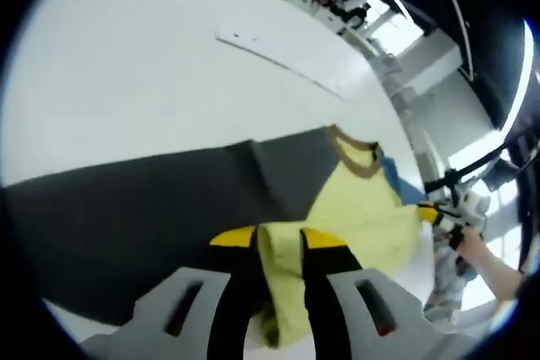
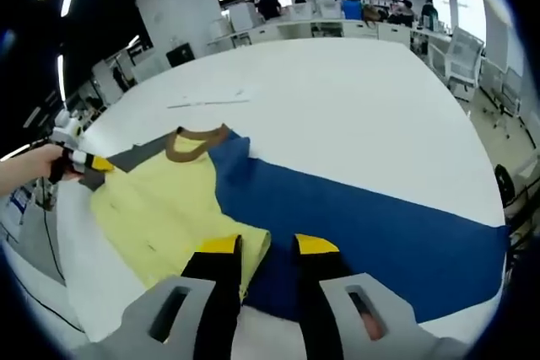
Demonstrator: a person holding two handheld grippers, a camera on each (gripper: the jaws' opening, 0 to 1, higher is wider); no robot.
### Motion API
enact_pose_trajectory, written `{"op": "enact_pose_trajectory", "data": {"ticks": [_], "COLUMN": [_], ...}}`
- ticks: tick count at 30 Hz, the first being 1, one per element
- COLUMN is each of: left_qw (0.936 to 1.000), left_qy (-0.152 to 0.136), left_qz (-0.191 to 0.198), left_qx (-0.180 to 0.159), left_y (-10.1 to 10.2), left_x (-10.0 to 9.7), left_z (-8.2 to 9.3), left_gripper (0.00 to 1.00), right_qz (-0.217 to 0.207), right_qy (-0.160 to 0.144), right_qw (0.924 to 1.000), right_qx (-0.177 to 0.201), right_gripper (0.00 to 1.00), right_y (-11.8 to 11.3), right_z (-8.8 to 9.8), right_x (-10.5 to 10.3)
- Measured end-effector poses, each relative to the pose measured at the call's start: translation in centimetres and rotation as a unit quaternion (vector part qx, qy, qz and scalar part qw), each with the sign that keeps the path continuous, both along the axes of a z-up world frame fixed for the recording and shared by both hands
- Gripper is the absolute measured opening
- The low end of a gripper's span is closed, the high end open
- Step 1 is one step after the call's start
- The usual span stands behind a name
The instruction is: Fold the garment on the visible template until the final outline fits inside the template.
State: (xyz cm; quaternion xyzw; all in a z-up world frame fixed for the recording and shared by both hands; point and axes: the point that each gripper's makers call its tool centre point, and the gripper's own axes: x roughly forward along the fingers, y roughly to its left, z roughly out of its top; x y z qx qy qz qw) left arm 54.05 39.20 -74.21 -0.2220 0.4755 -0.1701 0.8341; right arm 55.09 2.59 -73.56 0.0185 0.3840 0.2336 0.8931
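While readying the brown-collared yellow cloth garment (image 2: 160, 208) for folding onto the blue flat template (image 2: 380, 225), clamping its edge in the left gripper (image 1: 278, 246), poising the right gripper (image 2: 268, 250) parted at its hem

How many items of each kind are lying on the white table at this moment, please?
Yellow garment with brown collar: 1
Blue template sheet: 1
Dark grey template sheet: 1
Flat white strip: 1
Total: 4
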Motion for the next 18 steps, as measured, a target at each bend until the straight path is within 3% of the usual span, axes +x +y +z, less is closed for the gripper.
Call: {"op": "enact_pose_trajectory", "data": {"ticks": [6,18], "left_qw": [0.9997,0.9962], "left_qy": [-0.010,-0.055], "left_qz": [-0.016,-0.064], "left_qx": [0.013,0.023], "left_y": [0.7,0.4], "left_x": [-1.0,-4.4], "left_z": [0.5,4.0], "left_gripper": [0.30,0.56], "right_qz": [0.012,0.022], "right_qy": [0.001,-0.022], "right_qw": [0.9999,0.9992], "right_qx": [0.008,0.026], "right_gripper": [0.40,0.67], "right_y": [0.3,0.3], "right_z": [0.8,4.9], "right_x": [-1.3,-4.3]}}
